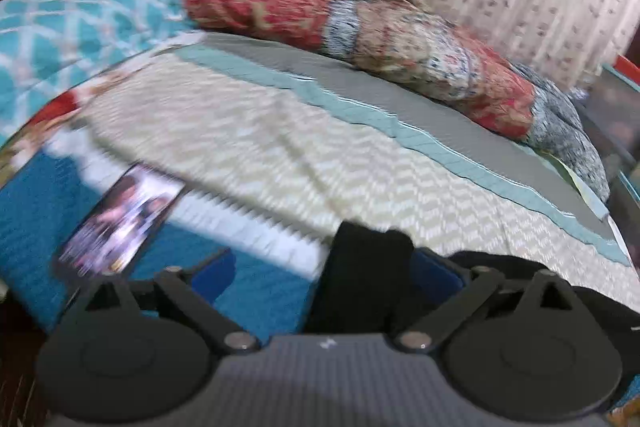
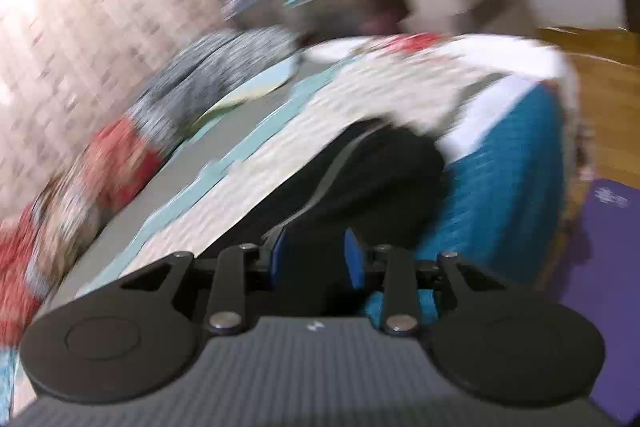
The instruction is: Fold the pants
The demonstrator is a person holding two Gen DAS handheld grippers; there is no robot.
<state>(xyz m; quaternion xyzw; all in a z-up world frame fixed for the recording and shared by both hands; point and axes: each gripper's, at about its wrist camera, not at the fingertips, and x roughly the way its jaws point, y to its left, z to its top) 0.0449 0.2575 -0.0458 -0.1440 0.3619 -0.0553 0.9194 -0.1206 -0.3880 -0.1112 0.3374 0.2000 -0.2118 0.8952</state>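
Black pants (image 1: pixel 360 267) lie between both wide-spread left tongs (image 1: pixel 332 267) and part-open right tongs (image 2: pixel 316 255).

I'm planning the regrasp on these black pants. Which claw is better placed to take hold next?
Probably the right claw: its blue pads closely flank the black pants, nearly gripping the fabric already. The left claw gapes wide, only a fold of pants loosely between its pads.
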